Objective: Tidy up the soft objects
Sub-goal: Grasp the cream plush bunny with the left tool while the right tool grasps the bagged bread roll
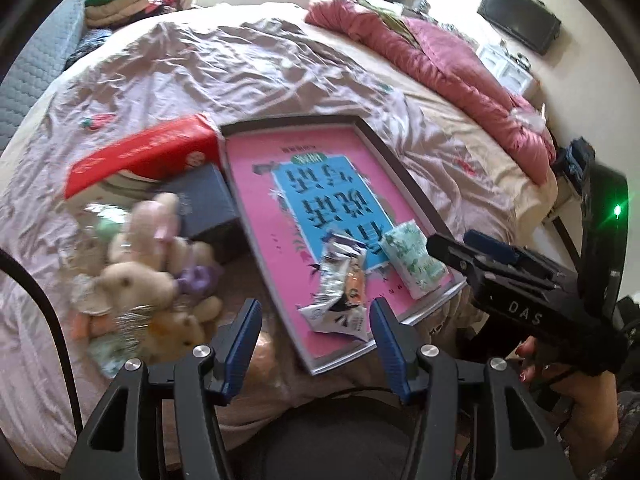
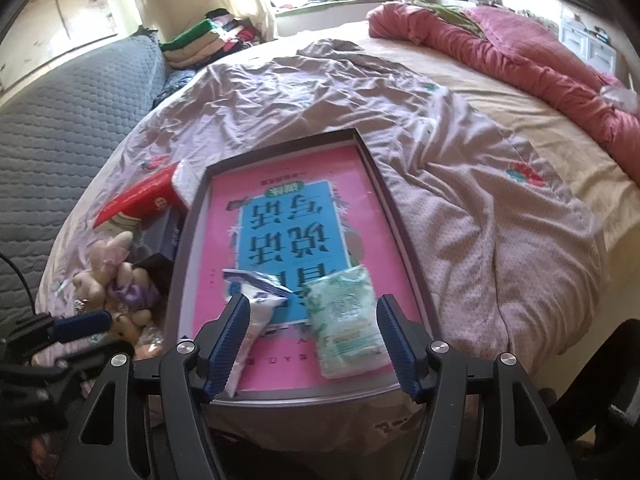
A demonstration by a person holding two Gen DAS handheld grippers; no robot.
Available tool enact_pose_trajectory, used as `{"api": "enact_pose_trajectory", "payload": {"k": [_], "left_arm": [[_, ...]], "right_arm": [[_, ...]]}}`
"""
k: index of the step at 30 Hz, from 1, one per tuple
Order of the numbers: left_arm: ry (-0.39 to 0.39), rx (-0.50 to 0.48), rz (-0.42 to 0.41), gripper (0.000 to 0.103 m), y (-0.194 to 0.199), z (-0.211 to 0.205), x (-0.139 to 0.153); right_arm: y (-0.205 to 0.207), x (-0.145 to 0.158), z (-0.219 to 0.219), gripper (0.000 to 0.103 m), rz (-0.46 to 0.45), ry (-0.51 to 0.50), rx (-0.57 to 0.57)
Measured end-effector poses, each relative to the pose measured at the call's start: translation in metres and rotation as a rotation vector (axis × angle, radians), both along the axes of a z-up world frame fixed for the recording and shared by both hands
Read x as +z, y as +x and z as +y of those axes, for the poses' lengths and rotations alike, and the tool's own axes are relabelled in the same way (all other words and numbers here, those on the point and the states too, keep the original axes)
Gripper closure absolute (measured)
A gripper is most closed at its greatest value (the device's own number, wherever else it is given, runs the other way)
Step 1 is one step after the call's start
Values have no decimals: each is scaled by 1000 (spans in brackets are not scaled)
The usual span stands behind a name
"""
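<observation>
On a rumpled bed (image 2: 460, 168), a shallow grey tray (image 2: 182, 248) with a pink-and-blue printed base carries a green-patterned tissue pack (image 2: 346, 320) and a crumpled white snack wrapper (image 2: 256, 312). The right tool (image 2: 310, 340) hangs over both, fingers apart and empty. The left tool (image 1: 314, 344) is likewise spread with nothing between, beside a heap of plush bunnies (image 1: 152, 272) left of the tray.

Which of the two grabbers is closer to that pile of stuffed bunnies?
Left. The left gripper hangs just beside the bunnies; the right gripper sits over the pink tray, further off.
</observation>
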State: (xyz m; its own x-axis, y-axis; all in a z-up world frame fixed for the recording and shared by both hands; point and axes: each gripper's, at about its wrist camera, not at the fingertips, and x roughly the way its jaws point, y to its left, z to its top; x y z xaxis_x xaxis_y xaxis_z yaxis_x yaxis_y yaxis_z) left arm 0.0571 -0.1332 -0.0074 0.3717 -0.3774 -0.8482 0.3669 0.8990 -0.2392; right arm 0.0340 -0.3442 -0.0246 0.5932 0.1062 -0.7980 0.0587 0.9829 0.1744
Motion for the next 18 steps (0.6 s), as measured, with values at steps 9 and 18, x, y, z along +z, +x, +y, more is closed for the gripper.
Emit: {"api": "enact_pose_trajectory", "payload": {"k": [9, 18], "left_arm": [[-23, 158, -49, 46, 8, 72, 28], [-43, 278, -38, 46, 12, 128, 28]], "right_arm": [[-5, 22, 43, 35, -46, -25, 105], [-16, 24, 107, 34, -59, -76, 321]]}}
